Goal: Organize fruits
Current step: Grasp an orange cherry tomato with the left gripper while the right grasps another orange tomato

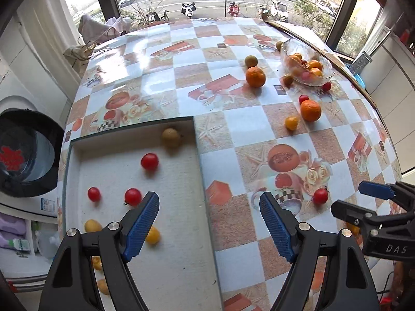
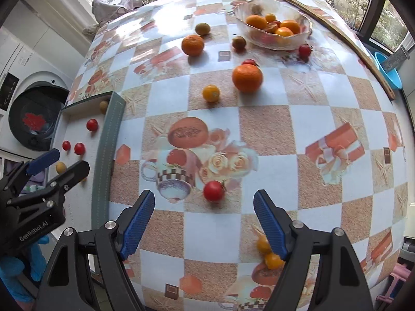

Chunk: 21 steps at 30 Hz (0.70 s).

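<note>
Hovering wide open and empty, the right claw (image 2: 203,215) is held above the bench (image 2: 324,129), a red tomato (image 2: 213,191) lying just beyond its fingertips. Likewise spread and empty, the left claw (image 1: 208,223) straddles the tray (image 1: 181,233) edge. Farther off, oranges (image 2: 247,77) and a bowl (image 2: 272,41) are seen.

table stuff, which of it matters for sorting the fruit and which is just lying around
For the job: red tomato, two oranges, yellow tomato, white tray, glass bowl, both open grippers.

Lying about: cloth bundle, washing machine, blue basin.
</note>
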Tool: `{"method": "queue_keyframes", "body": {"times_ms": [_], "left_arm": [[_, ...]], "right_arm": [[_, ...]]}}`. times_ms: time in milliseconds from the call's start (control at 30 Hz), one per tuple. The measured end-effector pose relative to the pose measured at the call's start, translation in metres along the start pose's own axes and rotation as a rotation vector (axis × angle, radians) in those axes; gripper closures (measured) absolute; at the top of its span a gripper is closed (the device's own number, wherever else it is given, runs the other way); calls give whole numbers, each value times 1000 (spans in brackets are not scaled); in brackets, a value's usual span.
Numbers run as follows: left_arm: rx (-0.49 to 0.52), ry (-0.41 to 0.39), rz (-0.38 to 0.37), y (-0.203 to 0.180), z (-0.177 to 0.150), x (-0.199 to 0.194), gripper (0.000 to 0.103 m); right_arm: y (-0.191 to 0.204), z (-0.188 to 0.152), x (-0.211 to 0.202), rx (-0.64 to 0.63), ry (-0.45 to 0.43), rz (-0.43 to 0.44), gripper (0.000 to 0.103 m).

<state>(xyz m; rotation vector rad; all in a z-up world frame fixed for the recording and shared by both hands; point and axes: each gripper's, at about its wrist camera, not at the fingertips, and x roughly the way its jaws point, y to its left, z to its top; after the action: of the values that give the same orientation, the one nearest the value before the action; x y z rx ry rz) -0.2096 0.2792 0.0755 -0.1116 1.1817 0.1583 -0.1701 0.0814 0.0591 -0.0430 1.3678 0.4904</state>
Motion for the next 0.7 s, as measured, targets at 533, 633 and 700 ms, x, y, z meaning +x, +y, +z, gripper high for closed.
{"method": "queue_keyframes", "body": {"times_ms": [533,633,700], "left_arm": [[102,33,-59,-84,57,75,22],[118,38,-53,-93,65,87,22],[128,46,-49,-98,70,94,22]], "right_arm": [[-54,-39,15,44,70,-23,28],[-51,-41,21,31,86,-24,34],[-49,-41,25,22,92,-27,41]]}}
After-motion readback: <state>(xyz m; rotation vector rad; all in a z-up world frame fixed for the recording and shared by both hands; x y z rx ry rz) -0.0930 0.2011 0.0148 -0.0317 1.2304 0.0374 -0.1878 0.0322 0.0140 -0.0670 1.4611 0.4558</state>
